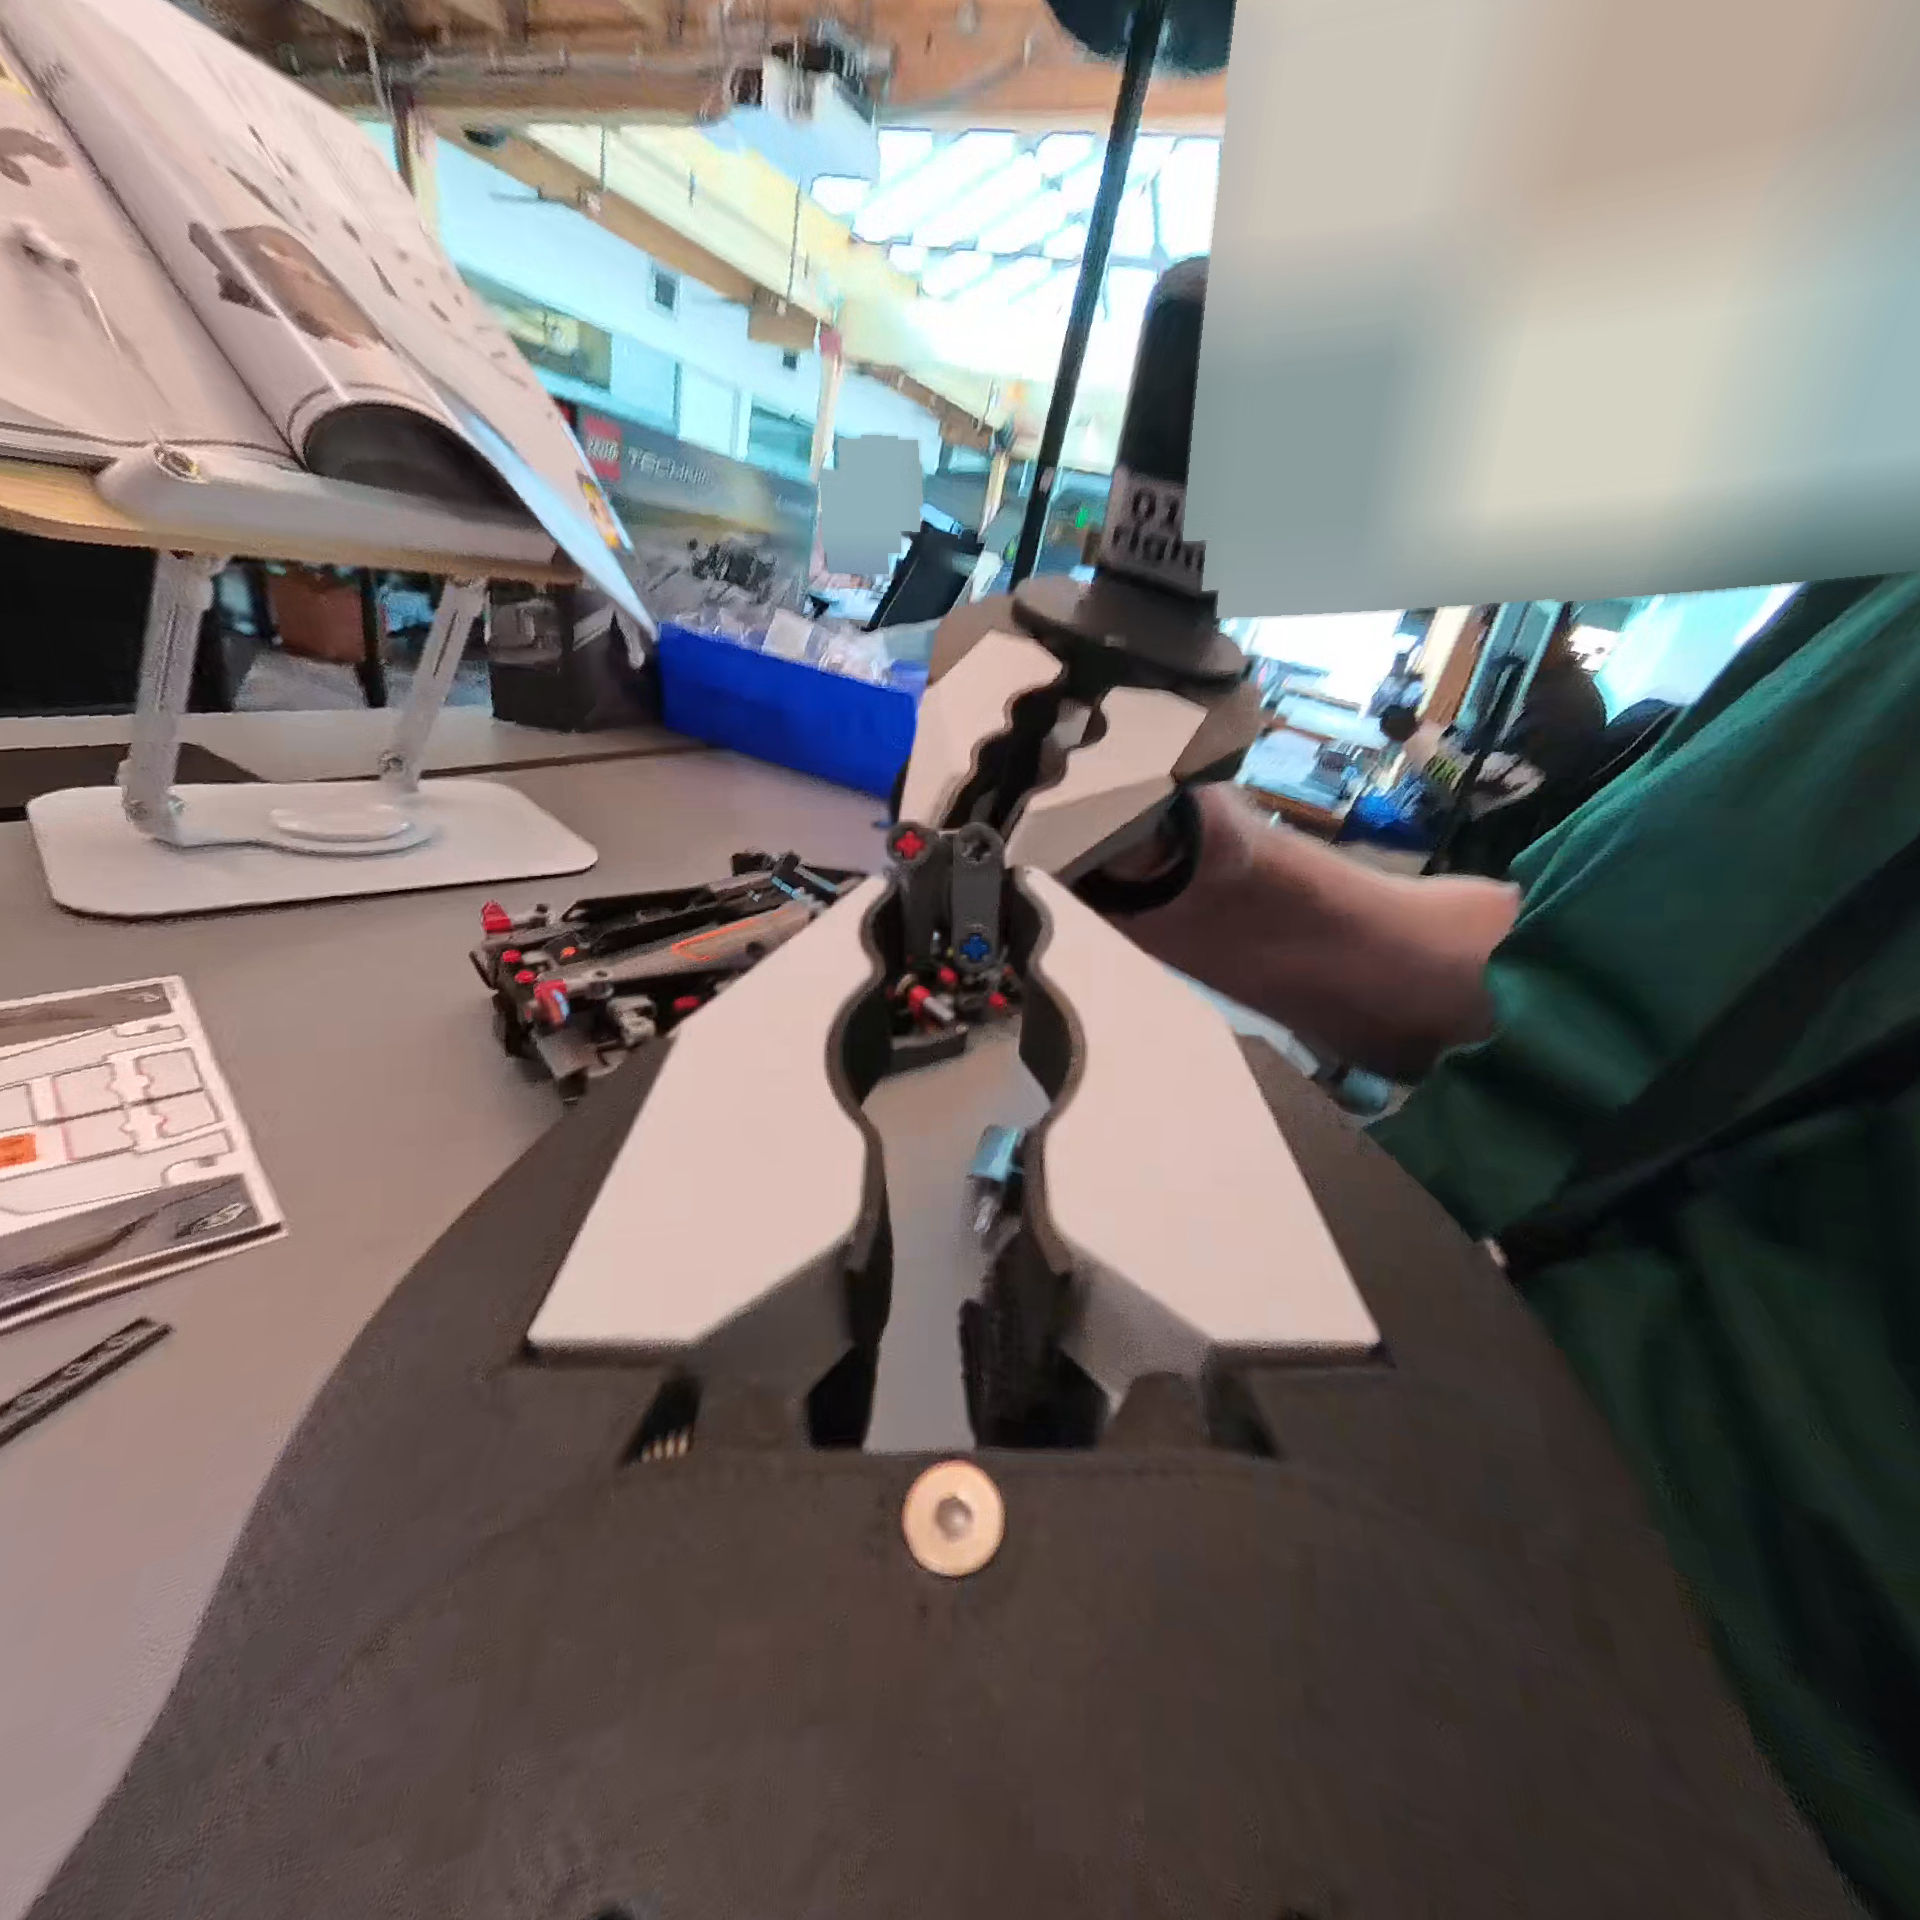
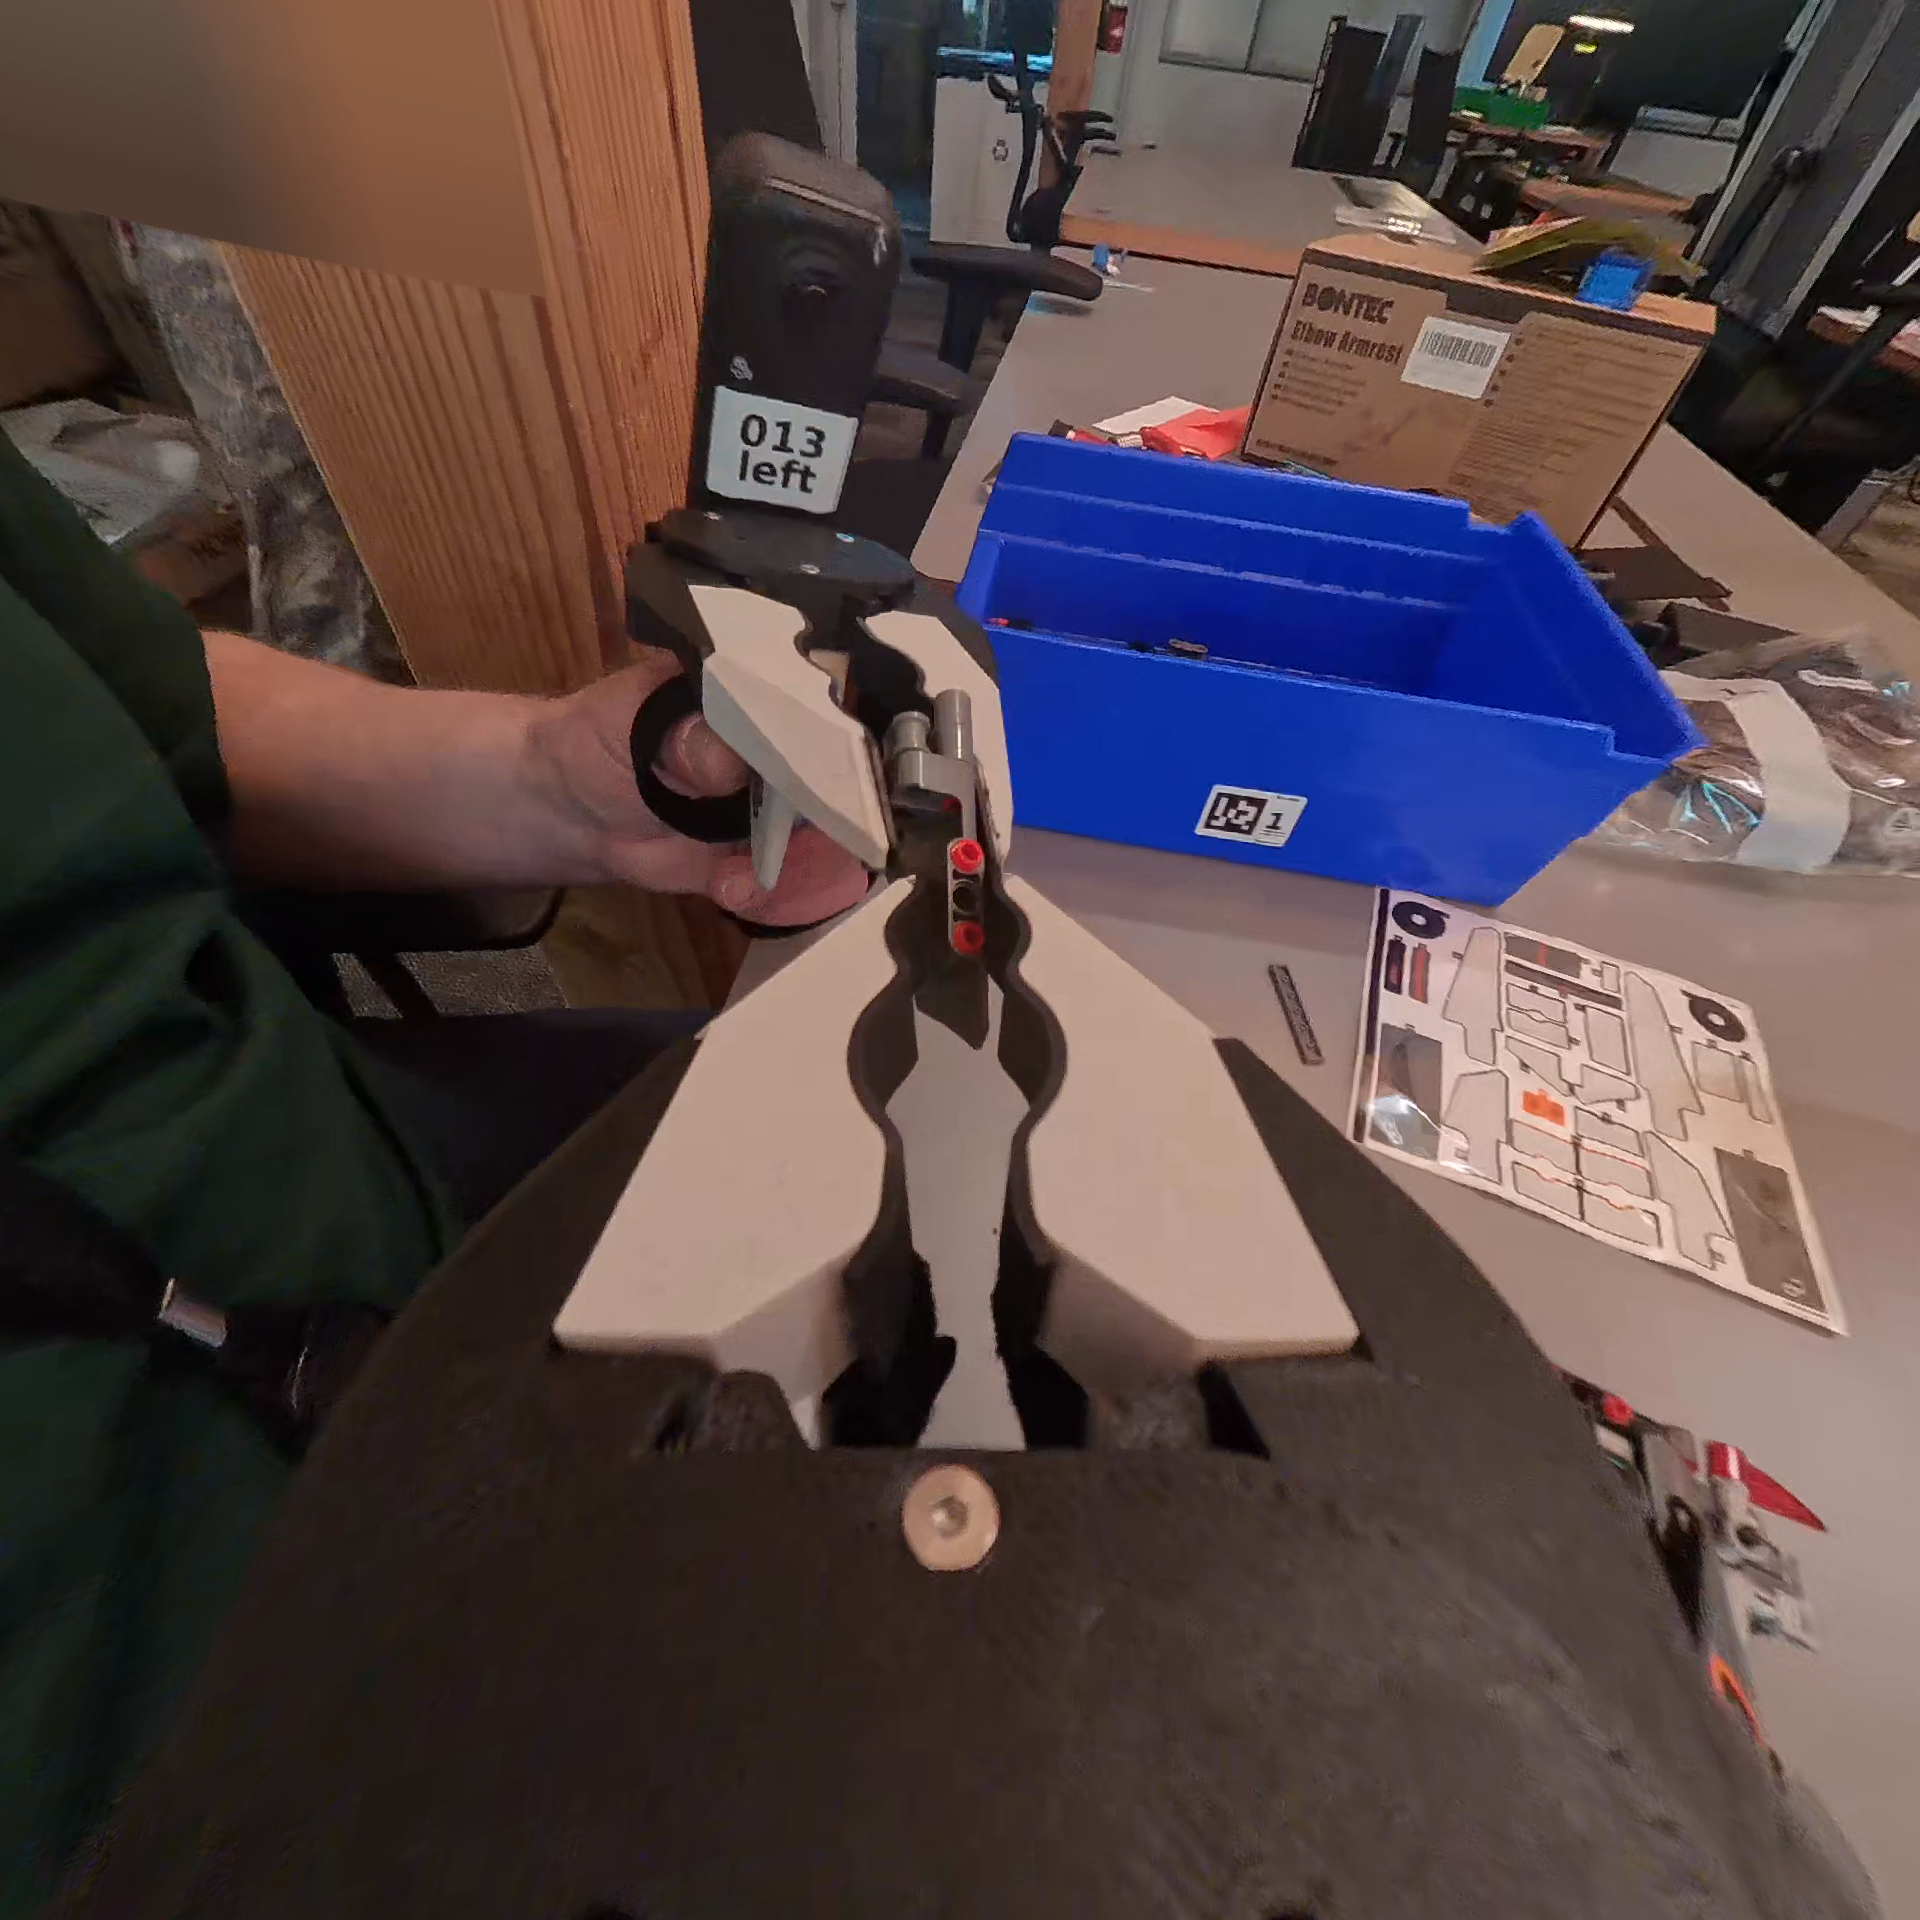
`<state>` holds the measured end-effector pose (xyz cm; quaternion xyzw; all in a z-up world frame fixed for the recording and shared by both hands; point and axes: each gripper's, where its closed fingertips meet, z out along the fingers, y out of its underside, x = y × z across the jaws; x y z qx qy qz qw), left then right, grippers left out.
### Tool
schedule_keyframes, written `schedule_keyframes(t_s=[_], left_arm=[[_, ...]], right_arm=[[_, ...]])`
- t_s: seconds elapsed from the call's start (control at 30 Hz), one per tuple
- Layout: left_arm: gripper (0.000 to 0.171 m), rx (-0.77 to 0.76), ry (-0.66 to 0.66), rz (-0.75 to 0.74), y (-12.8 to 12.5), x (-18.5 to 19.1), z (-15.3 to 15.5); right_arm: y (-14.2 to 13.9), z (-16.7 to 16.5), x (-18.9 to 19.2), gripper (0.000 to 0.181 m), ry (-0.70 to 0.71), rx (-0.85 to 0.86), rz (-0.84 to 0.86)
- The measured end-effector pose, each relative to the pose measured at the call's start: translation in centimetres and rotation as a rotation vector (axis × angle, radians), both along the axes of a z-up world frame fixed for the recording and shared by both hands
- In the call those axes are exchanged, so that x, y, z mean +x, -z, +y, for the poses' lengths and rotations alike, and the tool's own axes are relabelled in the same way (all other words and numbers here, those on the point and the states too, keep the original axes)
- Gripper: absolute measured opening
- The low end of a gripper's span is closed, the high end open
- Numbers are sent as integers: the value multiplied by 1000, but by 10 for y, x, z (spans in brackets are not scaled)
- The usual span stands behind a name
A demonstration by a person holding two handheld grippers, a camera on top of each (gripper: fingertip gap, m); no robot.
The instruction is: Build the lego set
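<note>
The left claw (image 1: 951,883) and right claw (image 2: 951,914) meet tip to tip above the table (image 2: 1195,935), both clenched on one small lego piece (image 2: 940,821). In the right wrist view the left claw grips the piece's grey end from above-left, while the right claw's tips clamp its dark beam with red pins. In the left wrist view the same piece (image 1: 951,894) shows a red and a blue pin between the tips. Just beyond and left of the left claw, the partly built dark model (image 1: 644,966) lies on the table. A sticker sheet (image 2: 1579,1101) lies right of the right claw, and a blue bin (image 2: 1299,727) stands beyond it. An open manual (image 1: 260,260) rests on a white stand (image 1: 312,831) far left.
</note>
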<state>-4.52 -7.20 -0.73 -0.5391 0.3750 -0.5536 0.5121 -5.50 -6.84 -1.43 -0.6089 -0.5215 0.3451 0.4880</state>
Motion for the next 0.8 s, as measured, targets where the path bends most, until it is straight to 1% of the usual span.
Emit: schedule_keyframes(t_s=[0.07, 0.1, 0.13, 0.17, 0.2, 0.23, 0.3, 0.33, 0.37, 0.43, 0.47, 0.53, 0.57, 0.7, 0.77, 0.8], left_arm=[[15, -35, 4, -40, -1, -7, 1], [14, -27, -23, -41, 0, -11, 2], [14, -22, -63, -30, 3, -17, 6], [14, -26, -98, -25, 5, -24, 9], [14, -28, -136, -22, 7, -32, 13], [14, -13, -175, 11, 12, -38, 15], [14, 30, -272, 102, 24, -46, 20], [14, 19, -293, 101, 25, -50, 21], [14, -12, -324, 93, 27, -56, 25], [15, -31, -390, 107, 36, -67, 31], [15, -32, -403, 111, 39, -70, 30], [15, -37, -417, 102, 42, -76, 29], [15, -38, -419, 110, 45, -78, 27], [15, -34, -435, 131, 52, -84, 24], [15, -36, -440, 128, 54, -88, 24], [15, -39, -440, 124, 56, -89, 23]], right_arm=[[0, 1, -7, 7, -9, -17, 16], [-1, 1, -9, 10, -22, -23, 22], [-2, 5, -10, 20, -25, -41, 18], [-1, 12, -10, 25, -11, -64, -4], [3, 21, -10, 24, 3, -82, -47], [10, 32, -12, 22, 33, -83, -120], [31, 58, -17, 18, 97, -30, -314], [41, 70, -22, 15, 115, -15, -387], [50, 80, -27, 15, 119, -13, -444], [72, 101, -34, 23, 117, -61, -563], [81, 111, -38, 23, 114, -78, -611], [96, 134, -43, 21, 124, -43, -707], [104, 143, -44, 19, 123, -23, -746], [135, 160, -45, 15, 111, -77, -878], [148, 163, -45, 12, 105, -124, -915], [148, 163, -51, 9, 95, -150, -885]])
